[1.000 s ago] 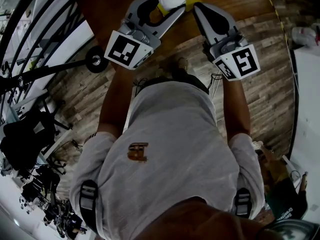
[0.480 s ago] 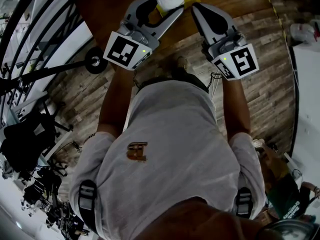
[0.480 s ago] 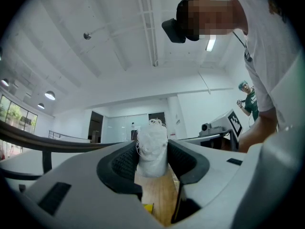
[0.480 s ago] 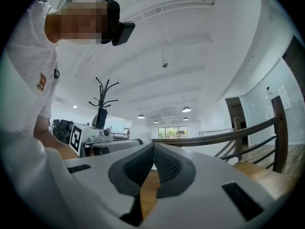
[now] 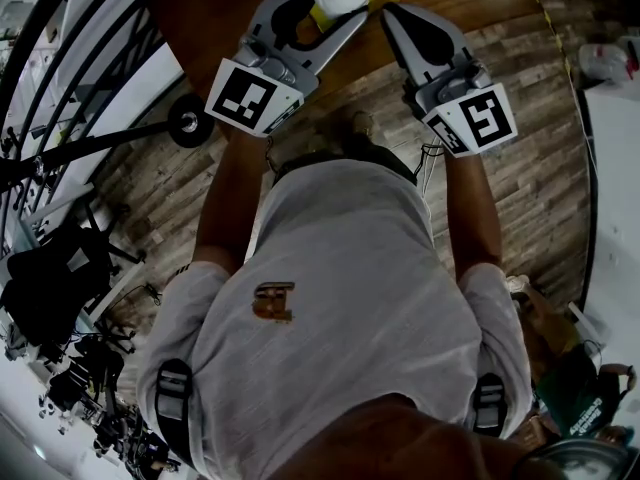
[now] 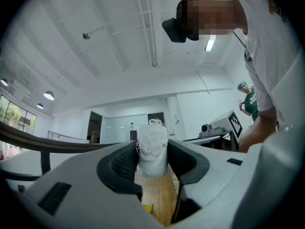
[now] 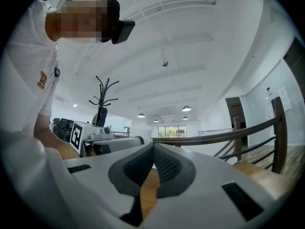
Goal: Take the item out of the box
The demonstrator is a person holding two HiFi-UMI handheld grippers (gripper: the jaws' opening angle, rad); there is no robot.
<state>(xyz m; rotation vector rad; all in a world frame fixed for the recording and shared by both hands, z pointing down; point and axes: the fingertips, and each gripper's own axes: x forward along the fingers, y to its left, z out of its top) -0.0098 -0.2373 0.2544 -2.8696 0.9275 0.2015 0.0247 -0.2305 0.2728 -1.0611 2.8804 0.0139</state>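
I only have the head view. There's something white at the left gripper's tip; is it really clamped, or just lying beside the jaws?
Observer: Clamped. In the left gripper view the white bundle stands upright between the jaws of the left gripper, pressed from both sides.
Operator: And the right jaws? They're just a dark shape for me.
Observer: The right gripper has its jaws together, with nothing between them.
Operator: Anyone else nearby?
Observer: Yes, a person in a green top stands in the background at the right edge of the left gripper view.
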